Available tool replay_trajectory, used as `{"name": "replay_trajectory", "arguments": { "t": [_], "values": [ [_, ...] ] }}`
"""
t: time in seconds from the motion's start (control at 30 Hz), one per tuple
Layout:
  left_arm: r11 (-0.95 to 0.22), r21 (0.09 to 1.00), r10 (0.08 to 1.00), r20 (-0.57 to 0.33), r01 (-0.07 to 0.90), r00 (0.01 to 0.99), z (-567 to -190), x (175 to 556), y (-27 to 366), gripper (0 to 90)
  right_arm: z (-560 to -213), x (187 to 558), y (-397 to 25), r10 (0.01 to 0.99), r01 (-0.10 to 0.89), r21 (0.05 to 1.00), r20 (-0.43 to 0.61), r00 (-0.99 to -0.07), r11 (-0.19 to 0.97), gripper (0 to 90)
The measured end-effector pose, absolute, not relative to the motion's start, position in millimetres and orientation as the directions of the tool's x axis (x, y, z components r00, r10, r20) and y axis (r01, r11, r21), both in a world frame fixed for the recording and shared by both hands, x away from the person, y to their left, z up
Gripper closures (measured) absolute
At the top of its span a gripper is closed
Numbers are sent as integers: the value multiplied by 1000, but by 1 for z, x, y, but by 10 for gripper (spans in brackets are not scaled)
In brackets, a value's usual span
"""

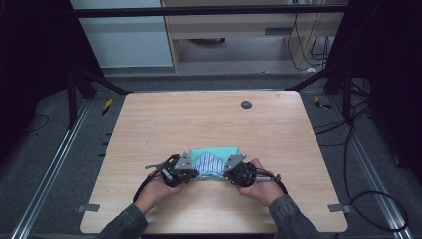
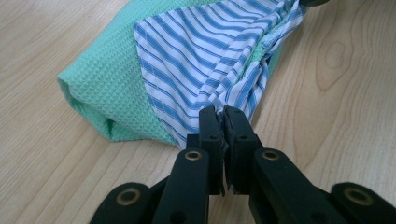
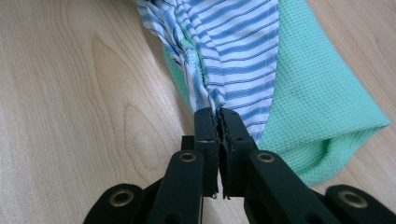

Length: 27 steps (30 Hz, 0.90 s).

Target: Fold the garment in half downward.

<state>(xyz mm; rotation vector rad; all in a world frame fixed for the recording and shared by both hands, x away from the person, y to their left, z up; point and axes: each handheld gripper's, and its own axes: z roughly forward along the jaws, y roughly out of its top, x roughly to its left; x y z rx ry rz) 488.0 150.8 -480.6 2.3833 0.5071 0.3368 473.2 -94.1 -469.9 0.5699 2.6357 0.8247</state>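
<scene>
On the wooden table, near its front edge: striped cloth, blue and white, bunched, lying over a folded green waffle-weave towel. Left gripper clamped on the striped cloth's left end; right gripper clamped on its right end. Dark round grommet well behind the towel
</scene>
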Motion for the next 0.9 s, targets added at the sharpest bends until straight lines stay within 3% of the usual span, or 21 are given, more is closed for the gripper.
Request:
{"name": "replay_trajectory", "arguments": {
  "t": [0.9],
  "values": [
    [-704,655,427,83,273,901,-489,480,153,873,-482,465,-91,427,266,560,-178,-887,785,872]
  ]
}}
